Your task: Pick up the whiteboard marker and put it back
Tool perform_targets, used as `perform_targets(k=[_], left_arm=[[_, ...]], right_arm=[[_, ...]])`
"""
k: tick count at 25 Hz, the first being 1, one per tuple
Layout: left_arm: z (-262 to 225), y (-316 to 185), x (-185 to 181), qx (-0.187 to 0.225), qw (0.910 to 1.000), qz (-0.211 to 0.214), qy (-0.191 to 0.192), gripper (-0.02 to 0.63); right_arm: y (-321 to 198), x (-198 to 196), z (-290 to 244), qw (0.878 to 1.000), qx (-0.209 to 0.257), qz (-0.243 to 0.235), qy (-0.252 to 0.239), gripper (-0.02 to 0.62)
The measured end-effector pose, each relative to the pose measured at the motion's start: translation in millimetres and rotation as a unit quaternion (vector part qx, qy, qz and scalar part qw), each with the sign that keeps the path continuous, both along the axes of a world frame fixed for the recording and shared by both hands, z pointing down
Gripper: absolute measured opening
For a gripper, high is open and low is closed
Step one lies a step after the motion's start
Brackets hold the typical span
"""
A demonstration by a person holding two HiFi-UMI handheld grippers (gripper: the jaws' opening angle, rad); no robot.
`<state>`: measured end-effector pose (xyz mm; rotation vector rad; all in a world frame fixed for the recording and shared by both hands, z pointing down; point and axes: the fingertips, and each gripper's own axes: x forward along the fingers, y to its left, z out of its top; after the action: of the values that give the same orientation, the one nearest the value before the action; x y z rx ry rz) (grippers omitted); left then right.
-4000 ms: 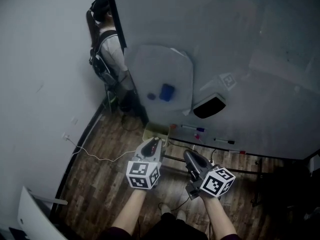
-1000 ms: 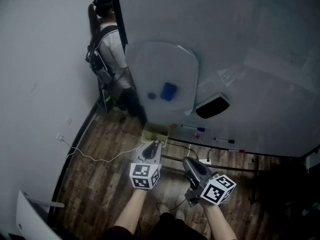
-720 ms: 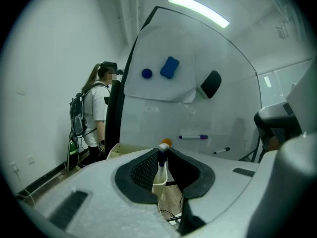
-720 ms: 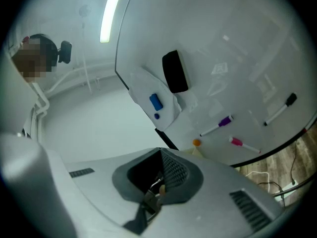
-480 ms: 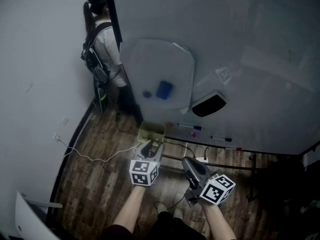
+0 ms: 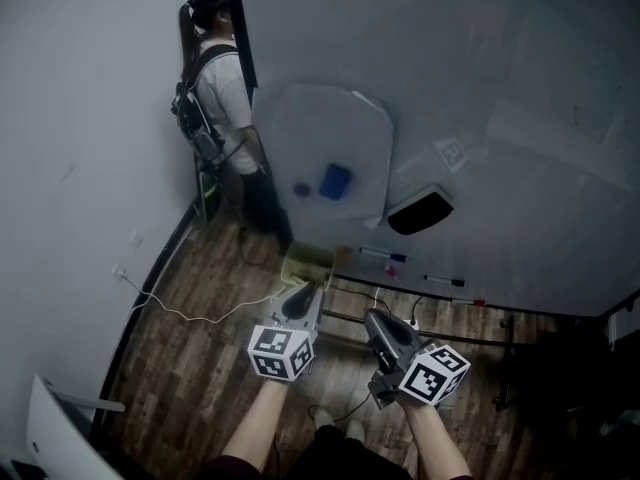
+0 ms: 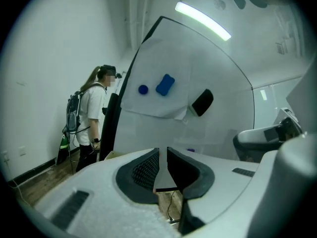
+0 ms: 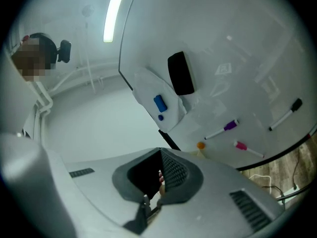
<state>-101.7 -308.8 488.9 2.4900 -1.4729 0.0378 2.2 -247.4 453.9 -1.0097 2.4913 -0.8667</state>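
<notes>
Three whiteboard markers lie along the foot of the whiteboard [image 6: 520, 88]: a purple-capped marker [image 6: 385, 256] [image 8: 223, 129], a black-capped marker [image 6: 445, 281] [image 8: 285, 115] and a pink-capped marker [image 6: 470, 301] [image 8: 247, 148]. My left gripper [image 6: 305, 290] [image 7: 163, 150] hangs in the air short of the board. Its jaws are closing; a thin gap remains and nothing is between them. My right gripper [image 6: 372, 318] [image 8: 158, 151] hovers beside it, its tips meeting, and I see no object held. Neither gripper touches a marker.
A black eraser [image 6: 420, 211] [image 8: 181, 73] and a blue eraser [image 6: 335, 182] [image 7: 165, 85] stick to the board, the blue one on a white sheet [image 6: 335, 158]. A person [image 6: 215, 88] stands at the board's left edge. A cable [image 6: 190, 313] runs across the wooden floor.
My left gripper has shifted slightly down and to the left in the head view. The right gripper has kept its place. The head view has swayed a little.
</notes>
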Motion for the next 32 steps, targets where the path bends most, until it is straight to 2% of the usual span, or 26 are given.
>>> perform_targets(k=[6, 15, 26, 32], left_arm=[[-48, 28, 4, 0.024, 0.9987, 0.014, 0.043, 0.011], [-99, 53, -2, 0.057, 0.9958, 0.012, 0.07, 0.005], [-120, 64, -8, 0.075, 0.9945, 0.006, 0.073, 0.005], [-123, 68, -9, 0.078, 0.9941, 0.004, 0.075, 0.005]], right_arm=[[-2, -14, -18, 1.0, 0.02, -0.017, -0.004, 0.003], [-1, -32, -50, 0.998, 0.051, -0.038, -0.021, 0.003], [4, -43, -72, 0.995, 0.084, -0.05, -0.019, 0.003], [7, -44, -74, 0.995, 0.087, -0.05, -0.019, 0.002]])
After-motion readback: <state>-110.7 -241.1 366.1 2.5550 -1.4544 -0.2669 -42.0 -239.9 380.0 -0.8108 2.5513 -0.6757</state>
